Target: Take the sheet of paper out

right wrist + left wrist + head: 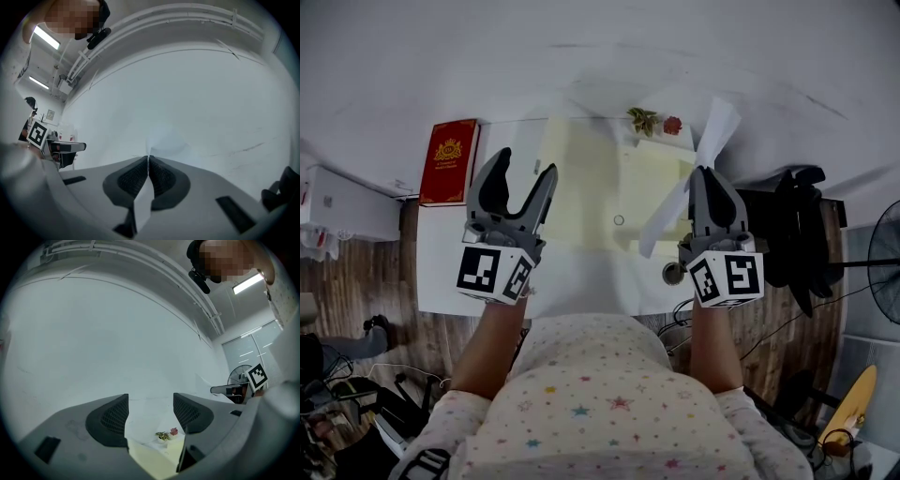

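My right gripper (pixel 706 178) is shut on a white sheet of paper (pixel 712 131), held up over the right part of the white table (pixel 441 253). The sheet sticks out past the jaws toward the wall and trails down behind them. In the right gripper view the paper (pixel 140 201) is pinched edge-on between the closed pads. My left gripper (pixel 525 169) is open and holds nothing, raised above a pale yellow folder (pixel 600 187) lying flat on the table. Between its jaws in the left gripper view I see the folder (pixel 150 460) and the wall.
A red book (pixel 448 161) lies at the table's back left. Two small potted plants (pixel 654 122) stand at the far edge by the wall. A dark chair (pixel 792 230) with clothing and a fan (pixel 886 258) stand to the right. A round cable hole (pixel 672 273) sits near the front right edge.
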### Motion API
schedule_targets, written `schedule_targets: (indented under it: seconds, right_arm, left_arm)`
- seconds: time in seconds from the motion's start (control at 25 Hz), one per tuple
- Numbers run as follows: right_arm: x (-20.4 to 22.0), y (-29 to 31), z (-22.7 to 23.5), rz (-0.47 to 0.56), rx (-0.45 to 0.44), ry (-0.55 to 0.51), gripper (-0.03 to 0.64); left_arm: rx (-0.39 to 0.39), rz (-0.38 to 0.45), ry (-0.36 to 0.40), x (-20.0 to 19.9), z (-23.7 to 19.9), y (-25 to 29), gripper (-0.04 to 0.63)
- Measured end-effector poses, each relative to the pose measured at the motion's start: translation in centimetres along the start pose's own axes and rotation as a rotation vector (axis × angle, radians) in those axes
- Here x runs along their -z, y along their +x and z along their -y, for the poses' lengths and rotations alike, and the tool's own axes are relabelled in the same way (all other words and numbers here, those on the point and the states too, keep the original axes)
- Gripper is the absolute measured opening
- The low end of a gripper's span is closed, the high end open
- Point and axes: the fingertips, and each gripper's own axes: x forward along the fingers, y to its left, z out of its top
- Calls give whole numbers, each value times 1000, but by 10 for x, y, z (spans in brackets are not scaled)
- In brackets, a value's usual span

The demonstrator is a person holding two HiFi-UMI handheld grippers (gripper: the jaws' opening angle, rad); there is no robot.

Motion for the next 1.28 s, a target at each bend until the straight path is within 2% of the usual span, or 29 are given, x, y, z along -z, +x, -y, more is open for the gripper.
schedule_targets:
  seconds: [0.44, 1.28]
  right_arm:
    - [-3, -2, -2, 12, 5, -31, 9]
    - [-6, -5, 0, 29, 26, -10, 8]
  left_arm:
    - [-11, -3, 3, 2, -4, 1, 279]
    - [-12, -4, 2, 3, -1, -1, 279]
